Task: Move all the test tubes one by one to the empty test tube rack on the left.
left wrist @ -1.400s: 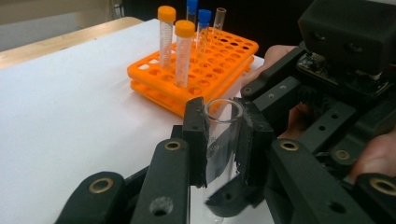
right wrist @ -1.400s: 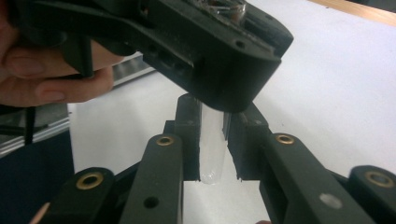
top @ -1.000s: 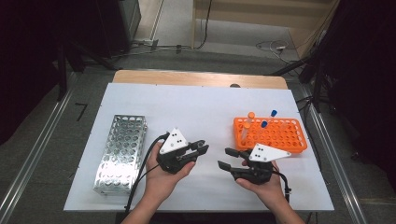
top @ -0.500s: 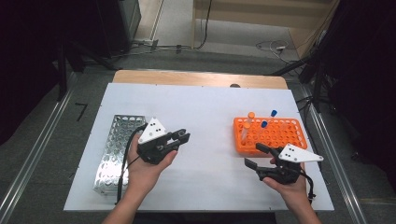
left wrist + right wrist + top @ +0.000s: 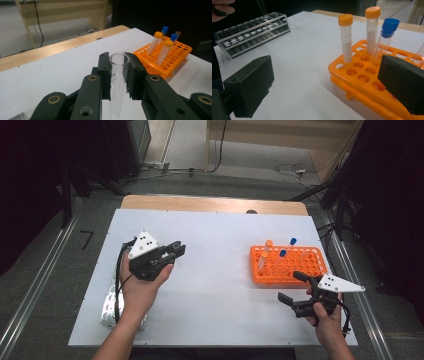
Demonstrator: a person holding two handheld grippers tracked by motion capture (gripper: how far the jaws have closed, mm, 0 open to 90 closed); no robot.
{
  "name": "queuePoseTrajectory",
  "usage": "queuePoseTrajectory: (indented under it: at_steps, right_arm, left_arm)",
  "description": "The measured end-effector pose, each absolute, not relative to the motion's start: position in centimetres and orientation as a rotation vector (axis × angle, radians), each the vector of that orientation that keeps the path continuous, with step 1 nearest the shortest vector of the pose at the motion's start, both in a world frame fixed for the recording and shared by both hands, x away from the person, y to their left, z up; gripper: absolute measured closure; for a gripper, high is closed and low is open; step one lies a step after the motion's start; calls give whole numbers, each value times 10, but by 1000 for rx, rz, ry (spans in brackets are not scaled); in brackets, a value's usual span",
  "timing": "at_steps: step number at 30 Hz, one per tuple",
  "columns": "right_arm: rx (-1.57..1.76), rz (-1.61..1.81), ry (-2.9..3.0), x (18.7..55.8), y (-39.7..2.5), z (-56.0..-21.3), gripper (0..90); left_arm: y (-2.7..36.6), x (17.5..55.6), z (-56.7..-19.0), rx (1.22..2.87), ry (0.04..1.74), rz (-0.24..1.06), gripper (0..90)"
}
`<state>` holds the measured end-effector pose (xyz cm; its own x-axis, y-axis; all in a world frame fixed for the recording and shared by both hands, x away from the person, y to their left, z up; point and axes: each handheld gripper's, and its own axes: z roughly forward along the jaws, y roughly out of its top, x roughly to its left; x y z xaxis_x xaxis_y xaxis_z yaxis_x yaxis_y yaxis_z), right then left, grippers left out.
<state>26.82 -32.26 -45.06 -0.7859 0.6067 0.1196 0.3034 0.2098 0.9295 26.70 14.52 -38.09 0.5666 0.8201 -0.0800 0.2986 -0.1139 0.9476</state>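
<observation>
Your left gripper (image 5: 176, 250) is clamped on a clear glass test tube (image 5: 117, 82): in the left gripper view the two black pads squeeze it just below its open rim, and the tube hangs down between them, roughly upright. In the high view that gripper sits over the left half of the white table (image 5: 220, 235), just beside the metal rack (image 5: 111, 307) (your forearm covers most of the rack there). The right gripper view shows the metal rack (image 5: 252, 31) lying far across the table, its rows of holes open to the top.

Your right gripper (image 5: 296, 290) holds nothing; its fingers stand wide apart, one pad (image 5: 249, 87) low at the left and the other at the right edge of its own view, with bare table between them. It hovers near the front corner of the orange rack (image 5: 289, 265), not touching it. Standing in that orange rack (image 5: 367, 82) are two tubes with orange caps (image 5: 345, 20) and one thinner tube with a blue cap (image 5: 390, 25). The left gripper view shows a second blue-capped tube (image 5: 164, 30) farther back in it. The two grippers are well apart, one at each side of the table.
</observation>
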Motion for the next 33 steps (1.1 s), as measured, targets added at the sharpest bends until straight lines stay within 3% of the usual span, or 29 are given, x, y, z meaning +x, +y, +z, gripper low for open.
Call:
queuePoseTrajectory:
  at_steps: [33]
  right_arm:
    - [915,1572,2204,273,-326,-456,0]
  left_arm:
    - [220,313,-410,1465,1279,799,761]
